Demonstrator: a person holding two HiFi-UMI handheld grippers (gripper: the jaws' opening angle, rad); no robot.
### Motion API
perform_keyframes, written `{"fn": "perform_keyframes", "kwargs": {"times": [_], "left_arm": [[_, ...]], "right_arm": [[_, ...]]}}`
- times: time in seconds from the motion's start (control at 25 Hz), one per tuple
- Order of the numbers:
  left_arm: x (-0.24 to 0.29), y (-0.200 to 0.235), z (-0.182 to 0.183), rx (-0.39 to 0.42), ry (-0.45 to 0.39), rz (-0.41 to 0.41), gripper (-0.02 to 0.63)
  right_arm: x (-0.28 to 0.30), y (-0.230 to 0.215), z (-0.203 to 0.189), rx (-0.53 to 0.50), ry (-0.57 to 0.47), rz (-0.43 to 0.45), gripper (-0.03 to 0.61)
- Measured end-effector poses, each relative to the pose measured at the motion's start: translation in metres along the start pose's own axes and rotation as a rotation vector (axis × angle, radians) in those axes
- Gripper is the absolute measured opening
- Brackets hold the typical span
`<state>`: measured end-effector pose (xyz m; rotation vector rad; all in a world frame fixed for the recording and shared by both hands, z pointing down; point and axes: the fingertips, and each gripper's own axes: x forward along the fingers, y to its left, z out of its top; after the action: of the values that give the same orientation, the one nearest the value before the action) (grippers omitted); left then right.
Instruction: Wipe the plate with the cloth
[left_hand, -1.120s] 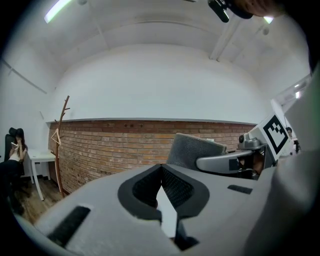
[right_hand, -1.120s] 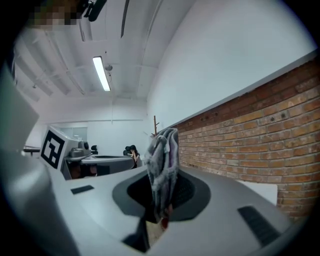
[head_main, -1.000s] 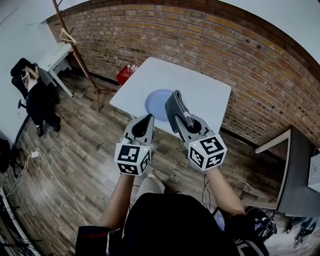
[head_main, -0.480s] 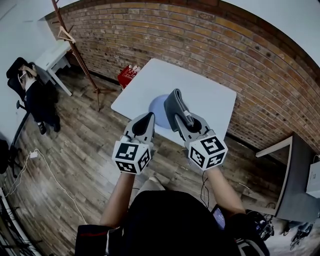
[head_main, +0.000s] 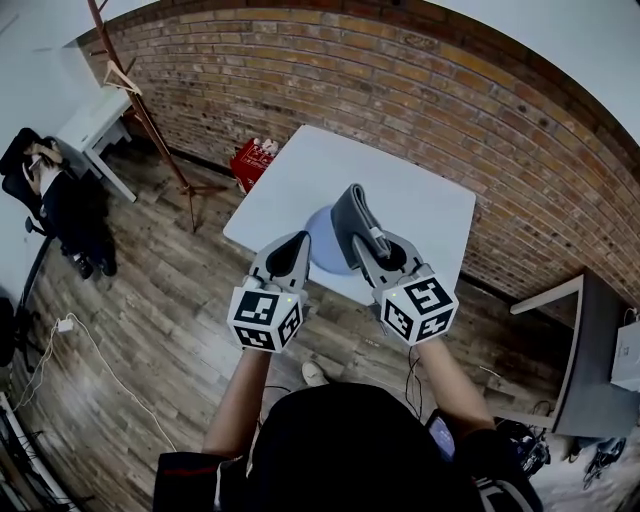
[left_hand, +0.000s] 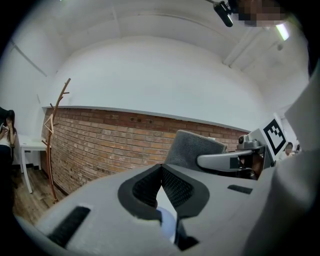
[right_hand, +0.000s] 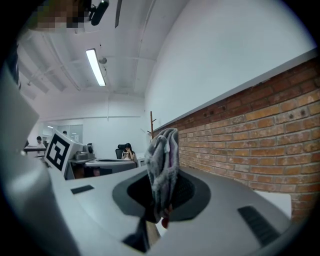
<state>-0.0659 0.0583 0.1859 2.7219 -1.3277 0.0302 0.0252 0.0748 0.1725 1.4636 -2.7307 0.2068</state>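
A white table (head_main: 420, 205) carries a blue plate (head_main: 322, 240)

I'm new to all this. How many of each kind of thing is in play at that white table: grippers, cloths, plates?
Grippers: 2 (left gripper, right gripper)
Cloth: 1
Plate: 1
Table: 1
Total: 5

Part of the blue plate (head_main: 321, 238) behind the grey cloth (head_main: 350, 218) and the left claw (head_main: 298, 241).

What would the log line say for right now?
left gripper: shut, empty | right gripper: shut on grey cloth | blue plate: on white table
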Motion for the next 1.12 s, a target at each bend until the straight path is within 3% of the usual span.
{"fn": "perform_keyframes", "kwargs": {"times": [0.52, 1.12], "left_arm": [[-0.01, 0.059, -0.025, -0.042, 0.071, -0.01, 0.017], [0.004, 0.082, -0.04, -0.063, 0.096, -0.005, 0.017]], "right_arm": [[0.054, 0.012, -0.012, 0.0, 0.049, -0.029, 0.052], [0.076, 0.004, -0.025, -0.006, 0.072, -0.02, 0.052]]}}
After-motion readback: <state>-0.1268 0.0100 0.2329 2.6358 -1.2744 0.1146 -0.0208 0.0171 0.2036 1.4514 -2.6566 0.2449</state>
